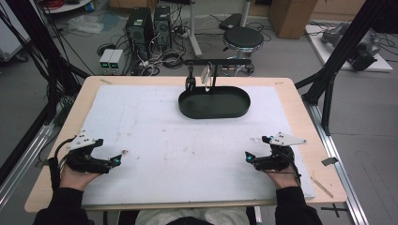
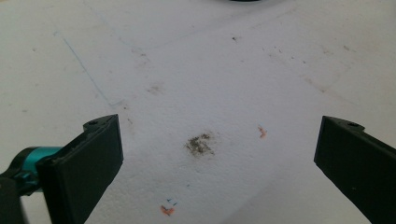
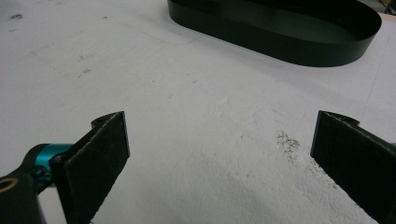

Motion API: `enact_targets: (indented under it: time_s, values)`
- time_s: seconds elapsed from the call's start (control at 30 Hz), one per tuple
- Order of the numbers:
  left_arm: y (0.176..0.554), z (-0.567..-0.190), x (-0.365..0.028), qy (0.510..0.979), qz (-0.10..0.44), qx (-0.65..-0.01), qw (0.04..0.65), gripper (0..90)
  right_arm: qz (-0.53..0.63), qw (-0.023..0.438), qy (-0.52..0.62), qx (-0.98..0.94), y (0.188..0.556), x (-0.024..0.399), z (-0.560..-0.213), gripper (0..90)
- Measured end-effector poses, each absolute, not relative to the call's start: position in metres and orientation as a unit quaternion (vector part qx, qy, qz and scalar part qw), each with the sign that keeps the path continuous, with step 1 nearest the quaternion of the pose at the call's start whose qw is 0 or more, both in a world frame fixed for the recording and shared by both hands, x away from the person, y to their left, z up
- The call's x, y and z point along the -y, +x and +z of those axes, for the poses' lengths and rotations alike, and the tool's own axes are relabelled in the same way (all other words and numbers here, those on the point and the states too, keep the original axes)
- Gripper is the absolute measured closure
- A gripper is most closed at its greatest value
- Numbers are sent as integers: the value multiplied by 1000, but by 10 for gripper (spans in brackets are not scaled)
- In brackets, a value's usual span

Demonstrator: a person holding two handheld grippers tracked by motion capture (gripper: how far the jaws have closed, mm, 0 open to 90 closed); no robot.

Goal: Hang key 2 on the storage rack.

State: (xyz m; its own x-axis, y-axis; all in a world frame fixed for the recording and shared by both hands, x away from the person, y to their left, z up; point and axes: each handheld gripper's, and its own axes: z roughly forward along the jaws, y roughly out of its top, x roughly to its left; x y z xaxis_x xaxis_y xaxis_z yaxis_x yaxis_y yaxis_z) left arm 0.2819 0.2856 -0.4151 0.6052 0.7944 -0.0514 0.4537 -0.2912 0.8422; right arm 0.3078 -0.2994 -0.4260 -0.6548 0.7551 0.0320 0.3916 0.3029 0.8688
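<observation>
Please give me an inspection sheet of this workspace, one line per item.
Surface: white mat on a wooden table, with small stains and specks.
Job's things: black oval tray at the far middle, with a stand at its far edge from which small things hang; too small to tell what they are.
Clutter: nothing seen on the mat.
Grippers: left gripper and right gripper rest on the near mat, jaws wide open, empty.
Cables: a cable loops at the left hand.
Surroundings: computer towers, stool, tangled floor wires.
</observation>
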Motion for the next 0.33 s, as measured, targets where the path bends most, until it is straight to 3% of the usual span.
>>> enact_targets:
  time_s: [0.33]
  values:
    - [281,-426,-281,792,193,-388,429,17,450,190,374,-788,309,300,-431,33]
